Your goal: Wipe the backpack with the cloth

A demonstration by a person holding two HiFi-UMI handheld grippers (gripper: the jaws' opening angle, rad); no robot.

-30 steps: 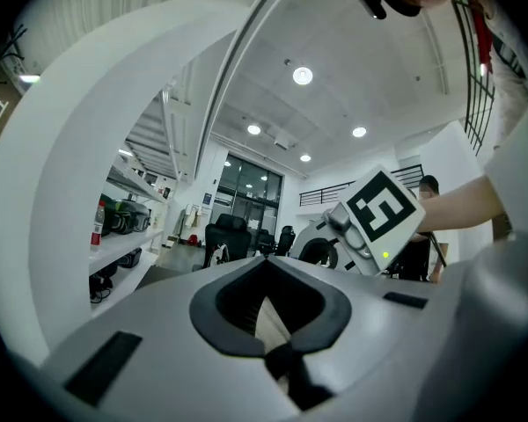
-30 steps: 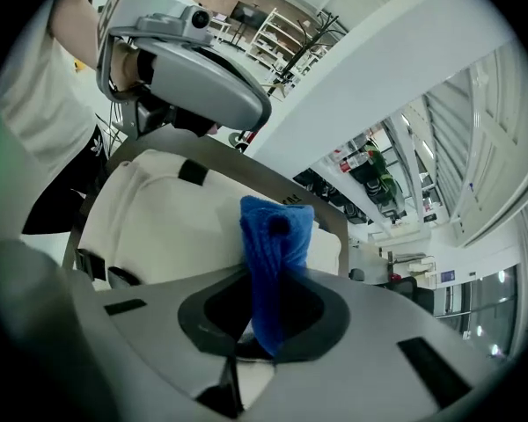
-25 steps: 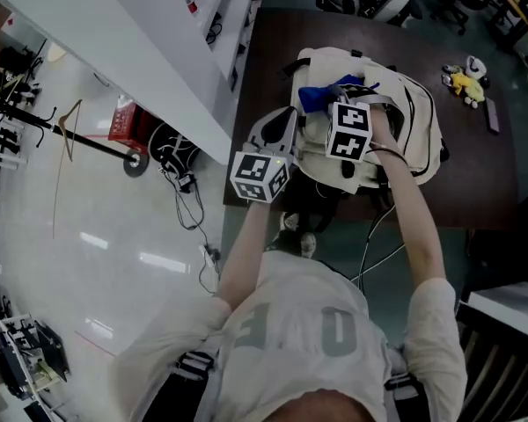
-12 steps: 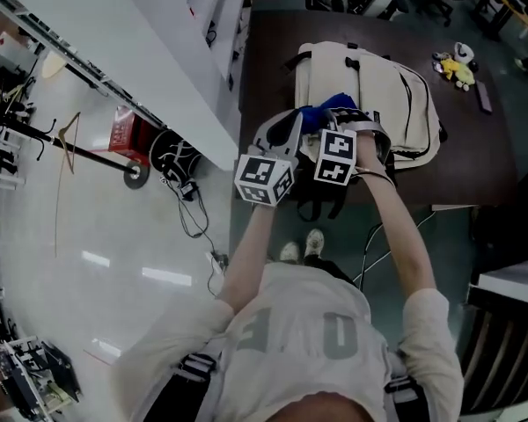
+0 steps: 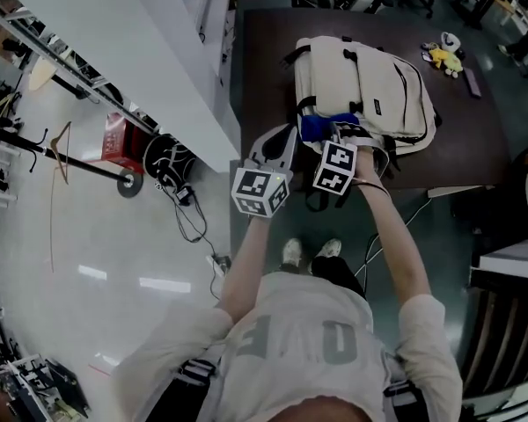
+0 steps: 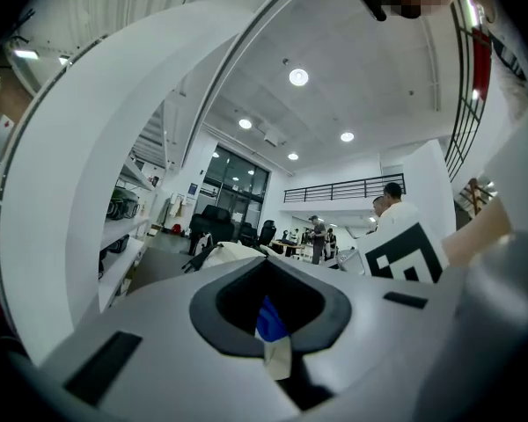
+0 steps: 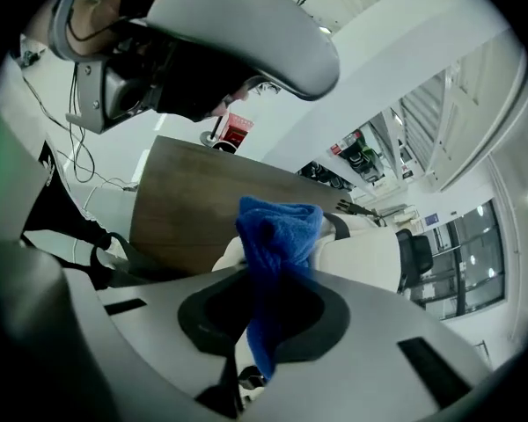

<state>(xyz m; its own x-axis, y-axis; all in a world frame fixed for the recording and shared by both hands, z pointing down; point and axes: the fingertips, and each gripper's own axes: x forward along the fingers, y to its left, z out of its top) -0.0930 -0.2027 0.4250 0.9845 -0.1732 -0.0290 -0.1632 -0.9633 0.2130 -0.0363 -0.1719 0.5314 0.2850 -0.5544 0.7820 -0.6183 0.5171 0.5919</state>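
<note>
A cream backpack (image 5: pixel 361 82) lies flat on the dark brown table (image 5: pixel 264 60). My right gripper (image 5: pixel 333 137) is shut on a blue cloth (image 5: pixel 319 127) at the backpack's near end. In the right gripper view the cloth (image 7: pixel 277 236) stands up out of the closed jaws of the right gripper (image 7: pixel 264 328), with the backpack (image 7: pixel 365 249) just beyond. My left gripper (image 5: pixel 277 145) hovers by the table's near left corner, beside the backpack and apart from it. Its jaws in the left gripper view (image 6: pixel 273 345) look closed with nothing held, tilted up toward the ceiling.
A yellow soft toy (image 5: pixel 442 55) and a small dark object (image 5: pixel 473 82) lie at the table's far right. A white shelf unit (image 5: pixel 132 51) runs along the left. Black straps (image 5: pixel 317 202) hang over the near table edge. Cables (image 5: pixel 189 218) and a red box (image 5: pixel 119 134) are on the floor.
The right gripper has drawn the cloth along the backpack from its middle to its near end. The left gripper has also pulled back toward me. The backpack stays in place.
</note>
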